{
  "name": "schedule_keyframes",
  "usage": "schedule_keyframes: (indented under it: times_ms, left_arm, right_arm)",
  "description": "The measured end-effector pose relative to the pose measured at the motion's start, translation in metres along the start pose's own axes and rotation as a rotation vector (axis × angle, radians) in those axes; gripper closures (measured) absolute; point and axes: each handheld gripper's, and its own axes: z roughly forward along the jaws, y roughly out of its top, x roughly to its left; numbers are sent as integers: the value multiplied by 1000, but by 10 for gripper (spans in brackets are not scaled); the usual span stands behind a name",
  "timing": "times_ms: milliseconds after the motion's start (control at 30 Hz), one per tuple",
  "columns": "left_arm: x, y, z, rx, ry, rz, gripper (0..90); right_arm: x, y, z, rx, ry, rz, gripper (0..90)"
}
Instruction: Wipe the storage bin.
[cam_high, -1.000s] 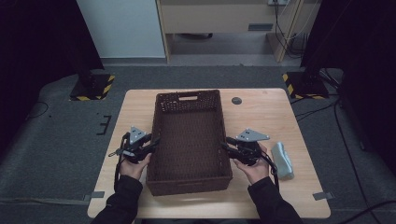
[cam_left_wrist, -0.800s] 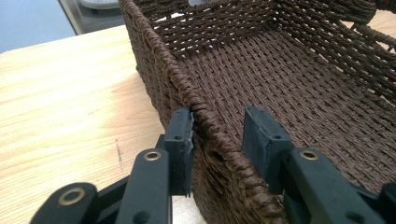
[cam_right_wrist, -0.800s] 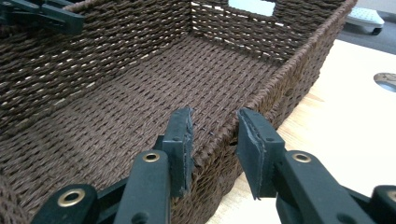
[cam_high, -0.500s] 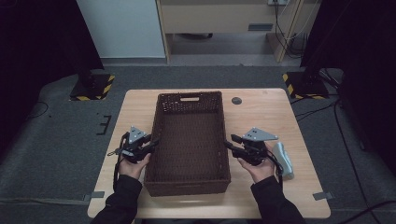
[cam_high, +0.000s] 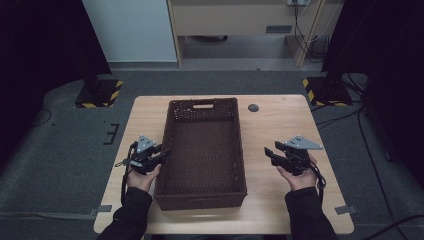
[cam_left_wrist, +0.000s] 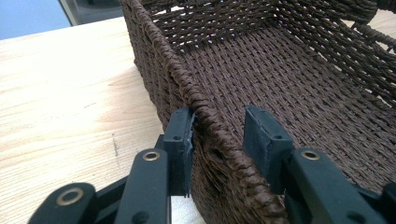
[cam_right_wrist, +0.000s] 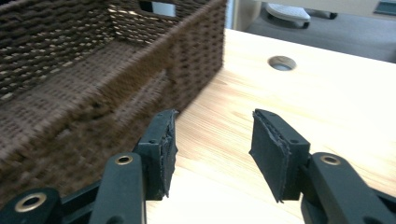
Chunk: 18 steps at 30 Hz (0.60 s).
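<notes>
A brown wicker basket (cam_high: 202, 104) stands empty in the middle of the wooden table (cam_high: 285, 125). My left gripper (cam_high: 164, 154) straddles the basket's left rim near the front. In the left gripper view the rim (cam_left_wrist: 210, 126) runs between the jaws of this gripper (cam_left_wrist: 217, 140); the outer pad (cam_left_wrist: 183, 140) touches it, while the inner pad stands a little off it. My right gripper (cam_high: 270, 154) hovers over bare table to the right of the basket (cam_right_wrist: 93, 84). Its jaws have just been opening, and nothing lies between them in the right gripper view (cam_right_wrist: 212, 149).
A round cable hole (cam_high: 253, 107) sits in the table behind the basket's right corner, also in the right gripper view (cam_right_wrist: 281, 62). Bare wood lies on both sides of the basket. Dark stands with striped feet flank the table on the floor.
My right gripper has let go of the basket's right side, opened wider and moved right over the bare table. The left gripper and the basket have stayed put.
</notes>
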Motion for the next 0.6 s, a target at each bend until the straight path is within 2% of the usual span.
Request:
schedule_keyframes:
  times_ms: [200,400,600]
  left_arm:
    - [0,0,0,3,-1,-2,615]
    - [0,0,0,6,2,4,616]
    - [0,0,0,6,2,4,616]
  right_arm:
    - [-21,-12,-12,19,-56,2,498]
    - [-40,-28,-21,44,-118,34,498]
    - [-51,-43,-27,64,-153,56,498]
